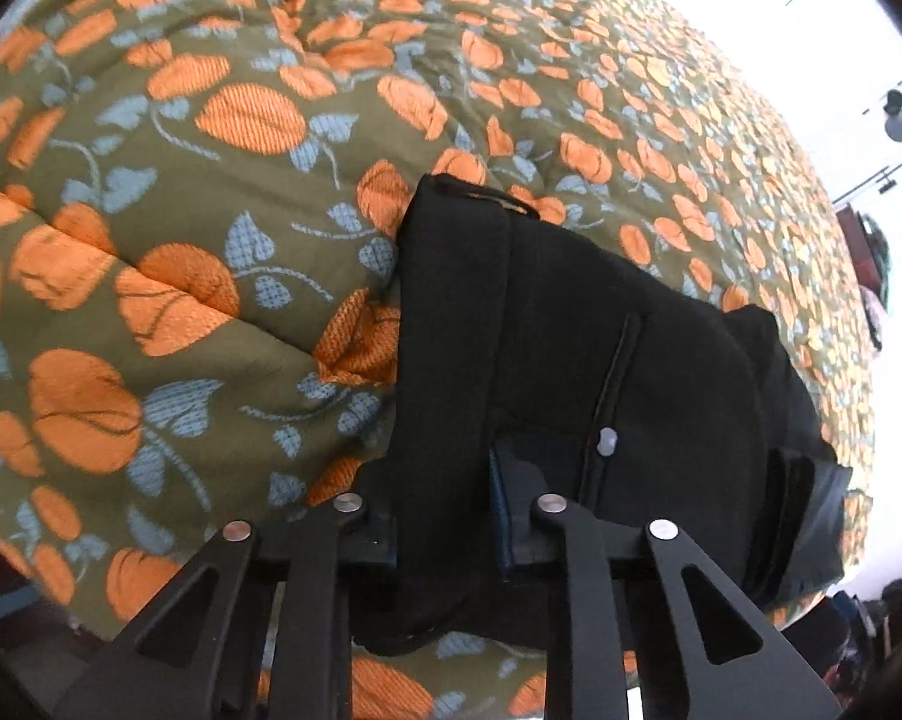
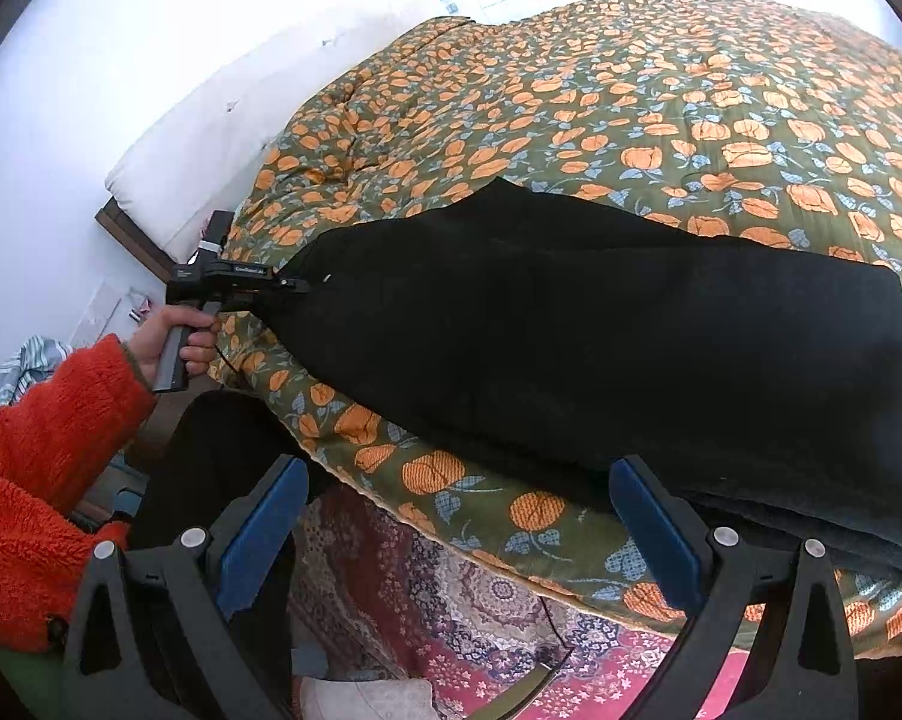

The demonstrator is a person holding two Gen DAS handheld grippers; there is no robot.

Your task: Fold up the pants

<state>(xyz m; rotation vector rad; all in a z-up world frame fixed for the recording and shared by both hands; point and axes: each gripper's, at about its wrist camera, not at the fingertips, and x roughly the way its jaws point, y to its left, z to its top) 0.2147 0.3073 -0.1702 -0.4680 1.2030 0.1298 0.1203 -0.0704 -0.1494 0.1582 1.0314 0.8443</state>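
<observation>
Black pants lie lengthwise on a floral bedspread, legs stacked, waist end at the left. My left gripper is shut on the waistband of the pants; it also shows in the right wrist view, held by a hand in an orange fleece sleeve. My right gripper is open and empty, its blue pads wide apart, near the bed's front edge just below the pants' leg end.
The bedspread is olive with orange and blue flowers. A patterned red rug lies on the floor below the bed edge. A white mattress or headboard and a white wall are at the far left.
</observation>
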